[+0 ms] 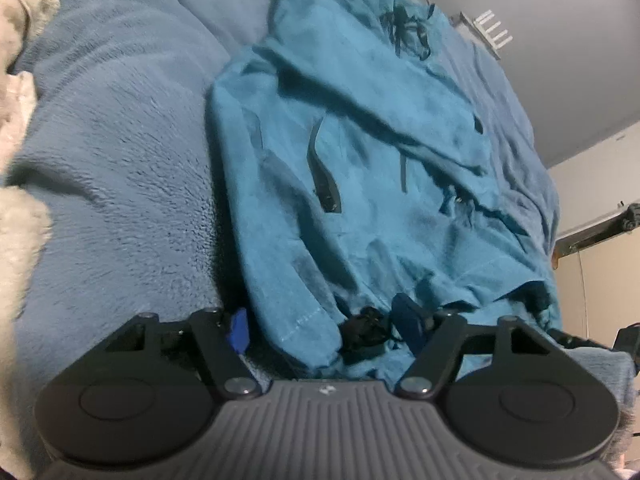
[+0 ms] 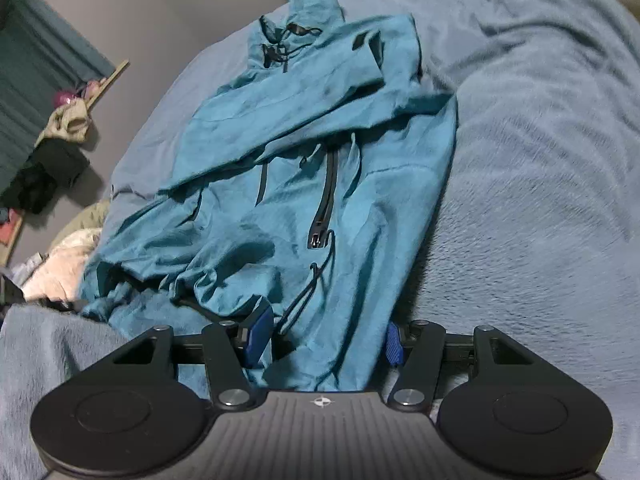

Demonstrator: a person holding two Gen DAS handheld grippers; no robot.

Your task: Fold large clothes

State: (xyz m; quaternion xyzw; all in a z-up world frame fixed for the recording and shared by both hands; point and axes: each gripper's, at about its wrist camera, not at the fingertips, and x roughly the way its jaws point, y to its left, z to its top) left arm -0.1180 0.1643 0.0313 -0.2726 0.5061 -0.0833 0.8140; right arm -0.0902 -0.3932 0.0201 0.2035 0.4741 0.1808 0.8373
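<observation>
A teal hooded jacket (image 1: 360, 152) lies spread on a blue fleece blanket (image 1: 120, 140), hood at the far end, sleeves folded across the body. My left gripper (image 1: 326, 330) is open around the jacket's near hem, blue pads on either side of the cloth and a black drawcord. In the right wrist view the jacket (image 2: 312, 152) lies lengthwise with its black zipper showing. My right gripper (image 2: 326, 338) is open, its pads straddling the hem's other corner on the blanket (image 2: 520, 180).
A cream fuzzy cloth (image 1: 16, 200) lies at the bed's left edge. Clothes are piled against a wall (image 2: 56, 148) beyond the bed. More light fabric (image 2: 68, 260) lies by the bed's side. A grey wall (image 1: 560, 40) rises beyond the bed.
</observation>
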